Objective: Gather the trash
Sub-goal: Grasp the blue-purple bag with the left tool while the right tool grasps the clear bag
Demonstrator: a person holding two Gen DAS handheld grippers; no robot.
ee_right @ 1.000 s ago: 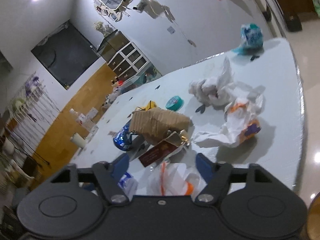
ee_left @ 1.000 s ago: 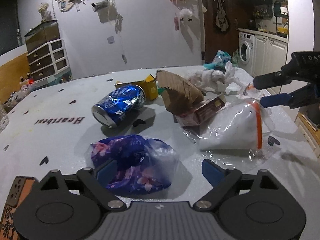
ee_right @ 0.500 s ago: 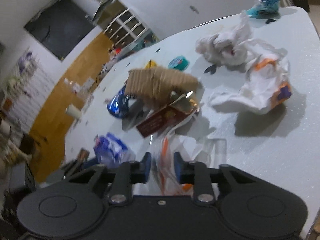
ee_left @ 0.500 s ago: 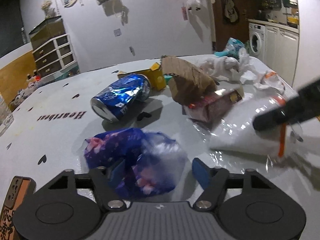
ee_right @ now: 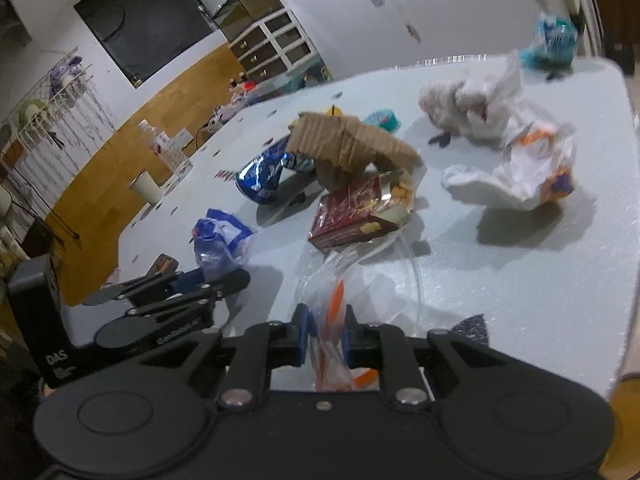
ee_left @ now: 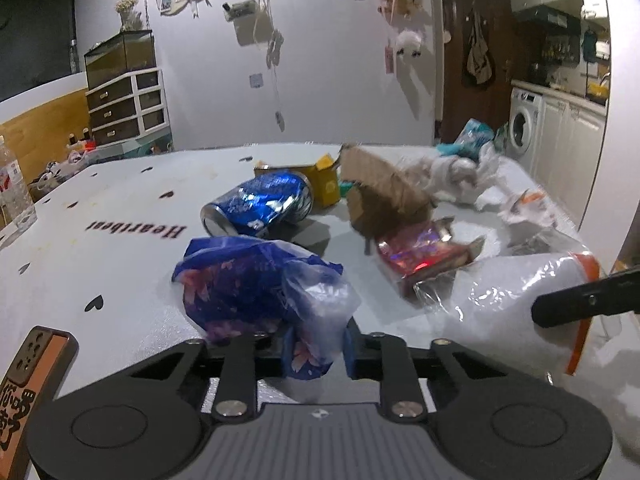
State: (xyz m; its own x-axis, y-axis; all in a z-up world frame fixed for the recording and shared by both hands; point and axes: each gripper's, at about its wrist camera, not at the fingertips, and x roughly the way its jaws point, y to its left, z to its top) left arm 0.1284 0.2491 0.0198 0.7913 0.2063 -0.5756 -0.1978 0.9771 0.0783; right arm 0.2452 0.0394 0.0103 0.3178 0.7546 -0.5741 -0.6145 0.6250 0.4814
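Observation:
My left gripper (ee_left: pixel 314 350) is shut on a crumpled blue and purple plastic wrapper (ee_left: pixel 256 288) at the near side of the white table (ee_left: pixel 120 248). My right gripper (ee_right: pixel 323 338) is shut on a clear plastic bag with an orange strip (ee_right: pixel 340 304); that bag also shows in the left wrist view (ee_left: pixel 532 300), with a right gripper finger over it. Beyond lie a crushed blue can (ee_left: pixel 260 204), a brown cardboard piece (ee_left: pixel 380 188), a red snack box (ee_left: pixel 420 256) and white crumpled paper (ee_right: pixel 520 172).
A yellow box (ee_left: pixel 320 180), a white tissue wad (ee_right: pixel 468 108) and a teal wrapper (ee_right: pixel 554 40) lie farther back. A water bottle (ee_left: pixel 14 196) stands at the table's left edge. The table's right edge drops off near a washing machine (ee_left: pixel 524 132).
Both grippers have closed: the left on the blue and purple wrapper, the right on the clear bag. The left gripper has moved forward and the wrapper has bunched up between its fingers.

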